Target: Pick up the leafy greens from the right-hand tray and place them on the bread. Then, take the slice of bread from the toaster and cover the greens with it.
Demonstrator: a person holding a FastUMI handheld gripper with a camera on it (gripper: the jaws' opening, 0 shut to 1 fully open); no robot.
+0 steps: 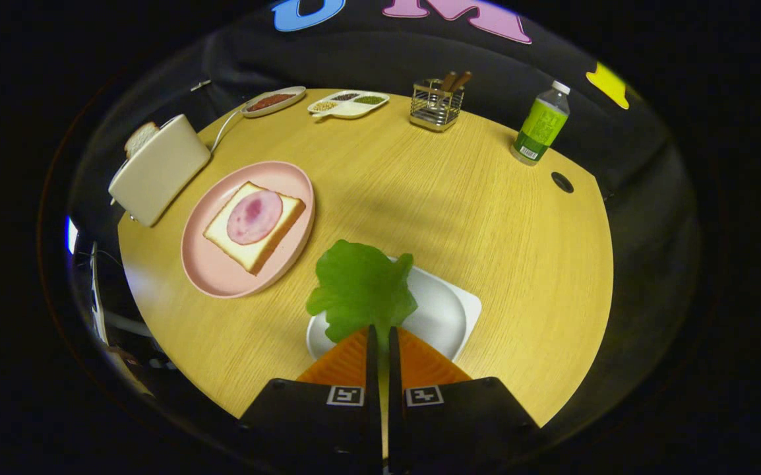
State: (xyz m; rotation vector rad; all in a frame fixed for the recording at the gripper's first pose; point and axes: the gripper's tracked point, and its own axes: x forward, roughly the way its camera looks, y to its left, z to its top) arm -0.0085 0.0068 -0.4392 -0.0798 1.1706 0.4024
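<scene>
So the gripper [381, 333] has its two orange fingers [347, 363] pinched nearly together on the stem end of the leafy greens [361, 290]; the leaf fans out just ahead of the fingertips, hanging over the white tray [450, 316], which looks bare apart from the leaf in front of it; can't tell if the leaf still touches the tray or is clear of it.

Off to the left of the leaf sits a pink plate [212, 270] on the round wooden table [459, 204]; on it there's a slice of bread [242, 247] with a round pink slice of ham [254, 216] lying flat on top; nothing green on it yet.

Further left, just beside the plate, is a cream toaster [156, 170] with a second bread slice [140, 137] poking up out of its slot; a white cord [222, 128] runs from it toward the back.

Along the far edge: an oval dish [273, 101] holding something reddish brown; a divided white dish [349, 103] with small heaps of seeds or grains, pale, dark and green, one per compartment; a wire basket [436, 105] with a couple of brown sticks standing in it; and a green bottle [540, 125] with a white cap, upright, well apart from the rest.
</scene>
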